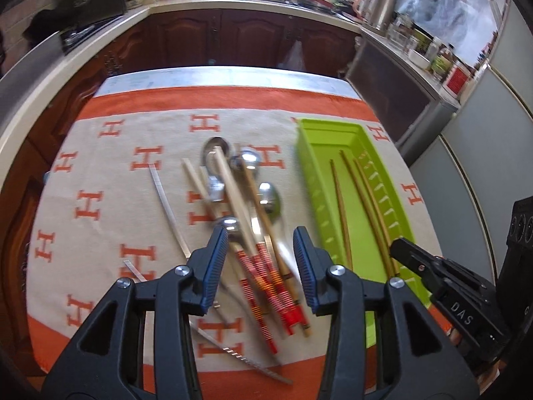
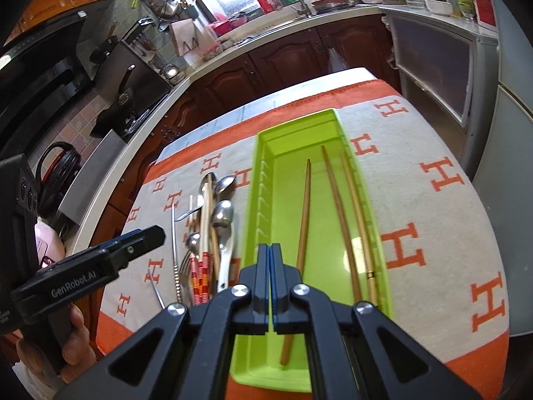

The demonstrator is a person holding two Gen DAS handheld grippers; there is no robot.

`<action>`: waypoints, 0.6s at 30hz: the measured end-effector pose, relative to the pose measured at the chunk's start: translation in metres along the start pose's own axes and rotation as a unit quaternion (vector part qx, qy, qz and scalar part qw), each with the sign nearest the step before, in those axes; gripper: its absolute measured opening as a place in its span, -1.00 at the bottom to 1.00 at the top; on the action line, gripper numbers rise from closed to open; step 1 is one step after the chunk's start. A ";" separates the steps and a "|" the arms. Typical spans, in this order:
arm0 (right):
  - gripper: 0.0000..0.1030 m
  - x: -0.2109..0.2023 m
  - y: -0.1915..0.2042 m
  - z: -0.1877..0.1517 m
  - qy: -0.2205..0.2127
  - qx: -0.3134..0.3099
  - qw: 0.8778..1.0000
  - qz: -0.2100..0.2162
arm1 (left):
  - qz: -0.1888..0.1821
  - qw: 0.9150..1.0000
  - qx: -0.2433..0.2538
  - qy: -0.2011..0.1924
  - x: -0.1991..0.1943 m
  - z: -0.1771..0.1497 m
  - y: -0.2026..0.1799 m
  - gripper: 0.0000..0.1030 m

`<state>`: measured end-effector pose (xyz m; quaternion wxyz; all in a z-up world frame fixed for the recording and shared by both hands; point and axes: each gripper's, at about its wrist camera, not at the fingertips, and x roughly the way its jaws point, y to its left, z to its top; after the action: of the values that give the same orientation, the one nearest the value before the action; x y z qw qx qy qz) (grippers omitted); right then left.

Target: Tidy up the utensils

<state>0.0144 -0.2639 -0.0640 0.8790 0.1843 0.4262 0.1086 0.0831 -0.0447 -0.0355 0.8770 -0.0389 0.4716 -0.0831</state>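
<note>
A heap of utensils point(image 1: 243, 200) lies on the patterned cloth: metal spoons, pale and wooden chopsticks, red-striped handles and thin metal straws. The heap also shows in the right wrist view point(image 2: 210, 230). A green tray point(image 1: 358, 200) to its right holds three wooden chopsticks point(image 2: 343, 220). My left gripper point(image 1: 261, 260) is open and empty, just above the near ends of the heap. My right gripper point(image 2: 269, 250) is shut and empty, over the near end of the green tray point(image 2: 263, 183).
The table carries a beige cloth with orange H marks point(image 1: 100, 200) and an orange border. Dark wooden cabinets point(image 1: 233, 36) and a countertop ring the far side. A grey appliance point(image 1: 399, 100) stands to the right.
</note>
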 end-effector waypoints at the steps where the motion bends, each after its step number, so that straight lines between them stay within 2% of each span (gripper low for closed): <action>1: -0.98 0.000 0.003 0.000 0.001 -0.004 1.000 0.003 | 0.005 1.000 -0.006 -0.002 -0.003 -0.001 0.007 -0.27; 6: -0.99 0.001 0.030 -0.005 0.008 -0.034 0.999 0.024 | 0.031 0.998 -0.057 -0.003 -0.018 -0.015 0.052 -0.27; 11: -0.99 0.007 0.060 -0.013 0.025 -0.068 0.996 0.054 | 0.062 0.992 -0.114 -0.002 -0.020 -0.036 0.087 -0.27; 16: -0.94 0.023 0.095 -0.032 0.063 -0.129 0.986 0.081 | 0.078 0.985 -0.152 0.006 -0.017 -0.057 0.111 -0.27; 18: -0.83 0.031 0.108 -0.042 0.077 -0.156 0.981 0.087 | 0.083 0.984 -0.157 0.006 -0.015 -0.066 0.116 -0.27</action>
<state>-0.0034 -0.1456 -0.0650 0.8486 0.0723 0.4530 0.2634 0.0325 0.0728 -0.0766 0.8609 -0.1360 0.4858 0.0651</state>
